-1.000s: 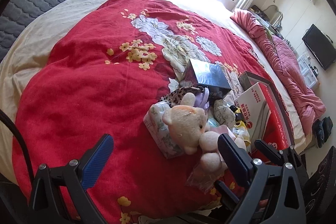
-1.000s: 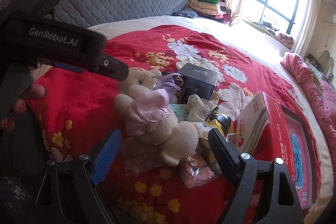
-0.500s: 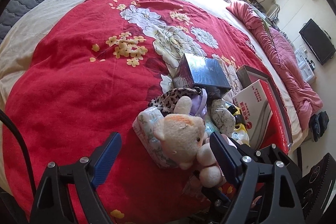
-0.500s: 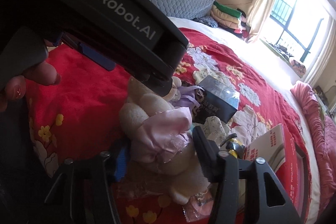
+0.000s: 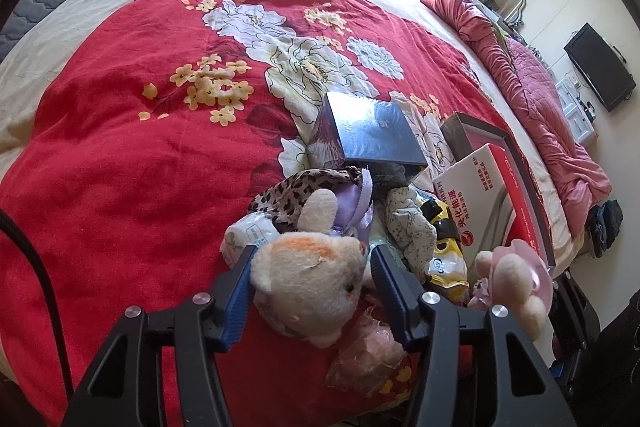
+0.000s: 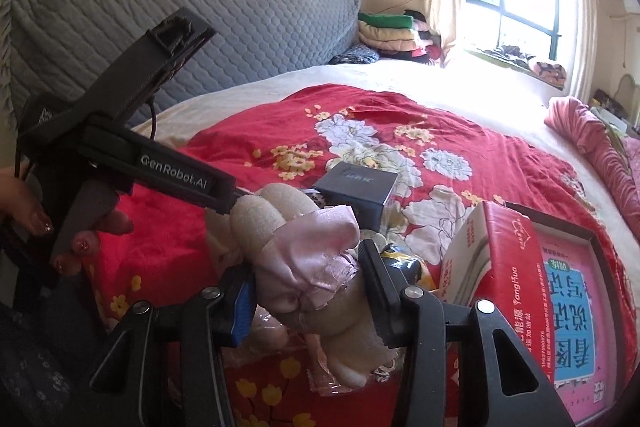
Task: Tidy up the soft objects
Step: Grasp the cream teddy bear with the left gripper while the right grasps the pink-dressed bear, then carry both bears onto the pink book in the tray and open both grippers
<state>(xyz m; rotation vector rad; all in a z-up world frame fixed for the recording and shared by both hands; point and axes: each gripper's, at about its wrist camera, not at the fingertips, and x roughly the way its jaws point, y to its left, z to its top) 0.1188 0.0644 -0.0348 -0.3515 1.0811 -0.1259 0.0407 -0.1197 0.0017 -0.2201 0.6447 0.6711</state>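
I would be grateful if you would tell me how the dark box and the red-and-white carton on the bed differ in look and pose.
The dark box is glossy navy-black with faint lettering; the red-and-white carton is red with a white panel of printed characters. The dark box lies further up the bed on the red floral blanket, its near end propped on the pile of soft things; the carton lies towards the bed's edge, tilted against a framed board. Both are rigid rectangular boxes beside soft things.

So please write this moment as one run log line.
left gripper: closing on cream plush bear head | right gripper: closing on bear's pink satin dress
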